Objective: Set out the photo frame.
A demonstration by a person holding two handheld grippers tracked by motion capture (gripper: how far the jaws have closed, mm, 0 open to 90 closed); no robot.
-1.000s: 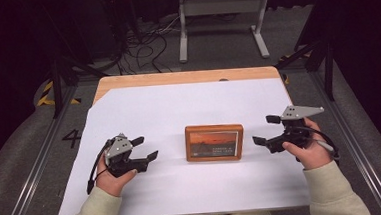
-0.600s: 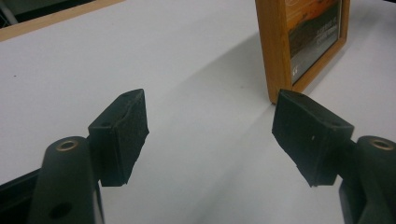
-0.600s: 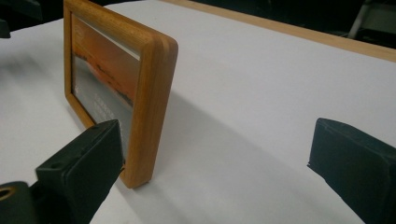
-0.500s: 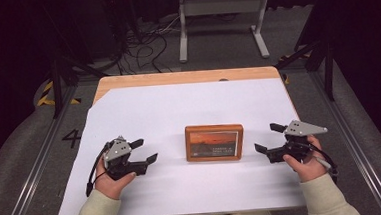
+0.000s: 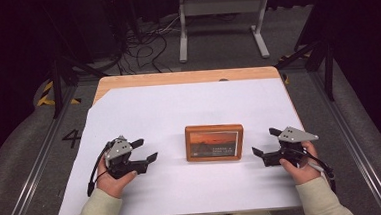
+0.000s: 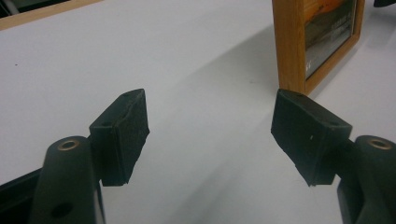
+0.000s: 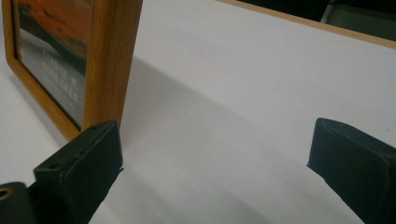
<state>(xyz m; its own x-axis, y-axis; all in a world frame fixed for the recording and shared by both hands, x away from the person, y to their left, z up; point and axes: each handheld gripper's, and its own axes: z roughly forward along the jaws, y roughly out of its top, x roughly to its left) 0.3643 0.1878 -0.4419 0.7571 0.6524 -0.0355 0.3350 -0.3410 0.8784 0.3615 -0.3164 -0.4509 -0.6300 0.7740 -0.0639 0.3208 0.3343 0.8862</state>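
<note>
I work in a lab: ahead of my grippers [image 5: 143,150] is a paper-covered table [image 5: 188,102], beyond it loose cables [image 5: 141,38], a metal stand [image 5: 220,8] and black curtains.

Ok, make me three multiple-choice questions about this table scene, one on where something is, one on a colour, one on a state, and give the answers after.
1. Where does the picture frame lie?
A. between the two grippers
B. at the table's far left corner
C. on the floor

2. What colour is the frame's border?
A. blue
B. orange-brown wood
C. white

3. How do the left gripper and right gripper stand?
A. both shut on the frame
B. one open, one shut
C. both open, holding nothing

Answers: 1 A, the high view shows it on the white sheet midway between them. 2 B, the wooden rim shows in all views. 3 C, each gripper view shows jaws wide apart with bare sheet between.
</note>
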